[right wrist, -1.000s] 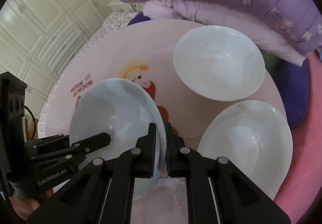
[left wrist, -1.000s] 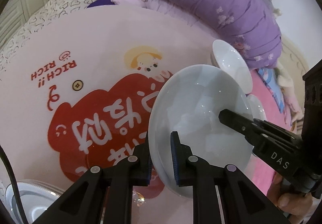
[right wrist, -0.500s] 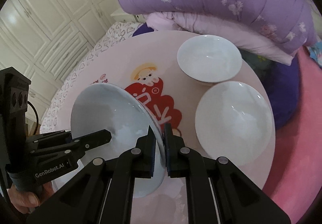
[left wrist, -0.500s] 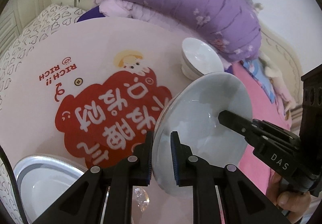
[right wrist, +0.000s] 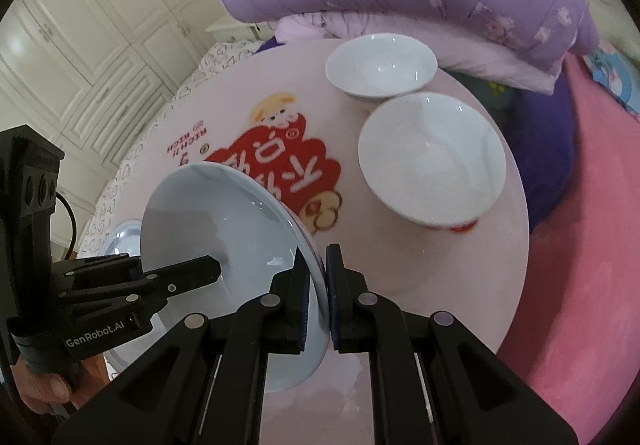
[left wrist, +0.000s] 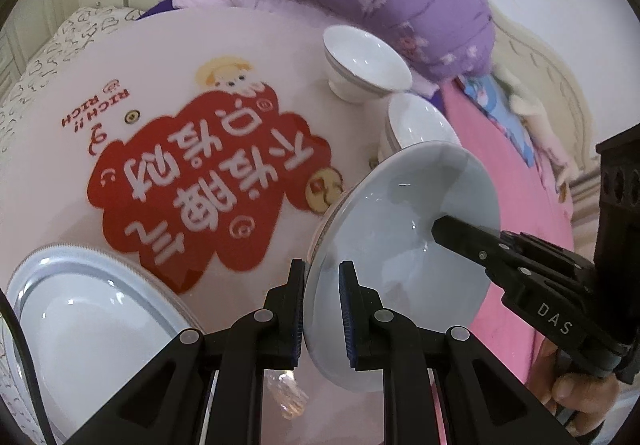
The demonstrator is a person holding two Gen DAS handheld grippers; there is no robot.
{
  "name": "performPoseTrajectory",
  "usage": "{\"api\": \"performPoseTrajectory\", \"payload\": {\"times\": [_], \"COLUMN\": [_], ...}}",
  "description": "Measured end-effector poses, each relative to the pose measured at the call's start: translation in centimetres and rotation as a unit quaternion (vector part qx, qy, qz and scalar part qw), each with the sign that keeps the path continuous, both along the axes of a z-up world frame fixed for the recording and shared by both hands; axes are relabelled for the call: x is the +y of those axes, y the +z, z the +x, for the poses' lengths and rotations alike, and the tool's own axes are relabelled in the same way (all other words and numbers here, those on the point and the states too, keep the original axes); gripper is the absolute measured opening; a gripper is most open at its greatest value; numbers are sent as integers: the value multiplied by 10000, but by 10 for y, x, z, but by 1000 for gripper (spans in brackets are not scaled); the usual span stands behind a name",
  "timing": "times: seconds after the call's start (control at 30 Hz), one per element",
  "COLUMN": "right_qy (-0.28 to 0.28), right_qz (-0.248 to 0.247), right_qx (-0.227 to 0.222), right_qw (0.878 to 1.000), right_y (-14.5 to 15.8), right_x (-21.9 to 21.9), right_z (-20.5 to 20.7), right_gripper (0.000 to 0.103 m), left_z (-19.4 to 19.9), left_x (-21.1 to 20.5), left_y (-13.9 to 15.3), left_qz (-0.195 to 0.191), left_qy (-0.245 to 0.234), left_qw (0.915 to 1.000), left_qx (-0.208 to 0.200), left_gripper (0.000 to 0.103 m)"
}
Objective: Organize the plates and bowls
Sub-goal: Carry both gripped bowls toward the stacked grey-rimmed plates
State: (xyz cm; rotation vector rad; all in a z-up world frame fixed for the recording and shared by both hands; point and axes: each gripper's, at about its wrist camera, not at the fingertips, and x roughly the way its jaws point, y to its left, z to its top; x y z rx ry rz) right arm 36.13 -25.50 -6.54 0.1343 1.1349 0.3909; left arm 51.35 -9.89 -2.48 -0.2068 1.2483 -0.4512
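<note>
Both tongs clamp one bowl (left wrist: 404, 257): the left gripper (left wrist: 322, 309) and right gripper (right wrist: 318, 289) pinch opposite rims, likely sharing its weight. It hangs tilted above the table (left wrist: 168, 57), near two bowls (right wrist: 432, 157) and a plate (left wrist: 80, 309).

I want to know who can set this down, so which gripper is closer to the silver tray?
Left. The left gripper, gripping one edge of the held bowl, is right beside the silver tray. The right gripper grips the bowl's opposite edge, farther from it.
</note>
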Motion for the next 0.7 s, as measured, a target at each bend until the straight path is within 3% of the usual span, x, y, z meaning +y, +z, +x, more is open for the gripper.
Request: {"api": "performPoseTrajectory", "payload": {"times": [0.37, 0.7], "right_qy": [169, 87], "right_qz": [-79, 14], "right_qx": [310, 559], "right_qw": [9993, 9984], "right_y": [-22, -42], "right_x": [7, 3], "right_z": [-40, -48], "right_gripper": [8, 8], "left_z": [-31, -39], "left_x": [5, -4], "left_y": [-12, -31], "left_qz": [209, 363], "left_qy": [-286, -428], "left_qw": [9991, 9976], "left_qx": [229, 401], "left_gripper": [13, 12]}}
